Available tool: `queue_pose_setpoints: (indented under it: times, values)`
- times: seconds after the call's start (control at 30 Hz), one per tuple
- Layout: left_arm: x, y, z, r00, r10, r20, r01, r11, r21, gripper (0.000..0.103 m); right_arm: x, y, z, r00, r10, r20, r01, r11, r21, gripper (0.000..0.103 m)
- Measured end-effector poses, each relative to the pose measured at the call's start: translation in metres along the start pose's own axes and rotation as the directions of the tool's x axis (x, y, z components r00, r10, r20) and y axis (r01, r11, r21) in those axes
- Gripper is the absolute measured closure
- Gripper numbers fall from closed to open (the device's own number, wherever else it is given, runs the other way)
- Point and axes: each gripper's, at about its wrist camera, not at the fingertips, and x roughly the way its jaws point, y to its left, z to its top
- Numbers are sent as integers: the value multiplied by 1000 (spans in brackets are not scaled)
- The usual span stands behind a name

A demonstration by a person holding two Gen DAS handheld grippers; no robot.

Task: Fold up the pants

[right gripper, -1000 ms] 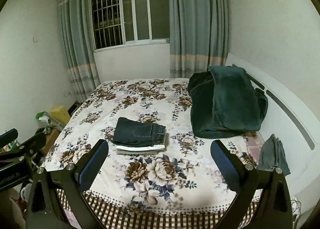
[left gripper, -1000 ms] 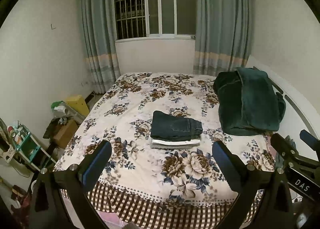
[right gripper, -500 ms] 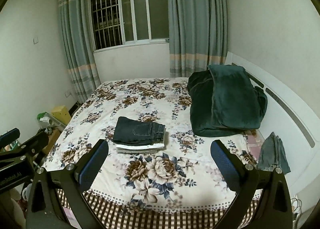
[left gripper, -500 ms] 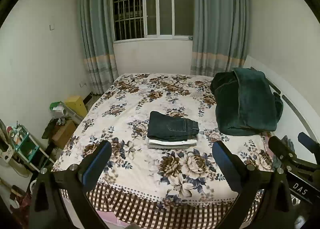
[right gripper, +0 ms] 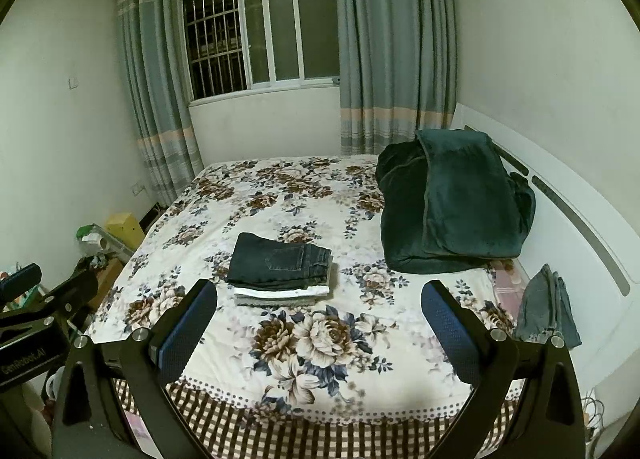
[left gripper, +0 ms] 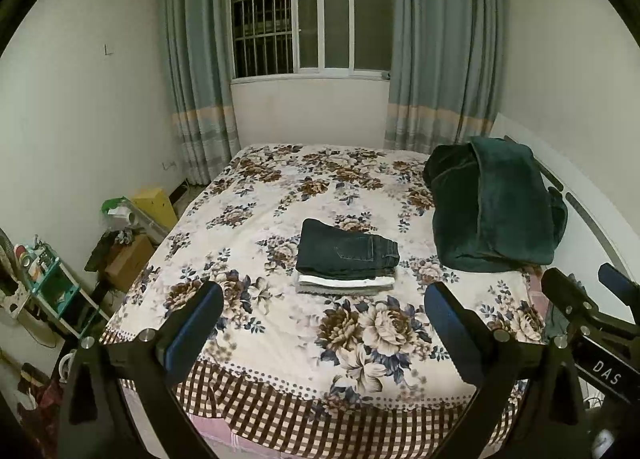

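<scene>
- Folded dark pants (left gripper: 347, 251) top a small stack mid-bed (left gripper: 384, 387).
- Left tongs (left gripper: 322, 325) and right tongs (right gripper: 318, 323) both gape, empty, well short of it.
- Probably finished; withdraw without disturbing the stack.

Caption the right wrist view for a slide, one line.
Open right gripper faces folded dark jeans stacked on lighter folded garments on the floral bed.

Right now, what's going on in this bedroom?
A person holds two tongs, left and right, both open and empty, above the near edge of the bed. Dark folded pants top a small stack of folded clothes mid-bed. Another grey garment lies at the bed's right side, untouched.
</scene>
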Motion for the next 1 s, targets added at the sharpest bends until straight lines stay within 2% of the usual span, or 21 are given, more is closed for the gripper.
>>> queue_pose_setpoints:
  times: [1.0]
  values:
    - [-8, 5, -3, 1000, 20, -1, -20, 1000, -16, 0, -4, 6, -3, 1000, 18, -11, -18, 1000, -9, 0]
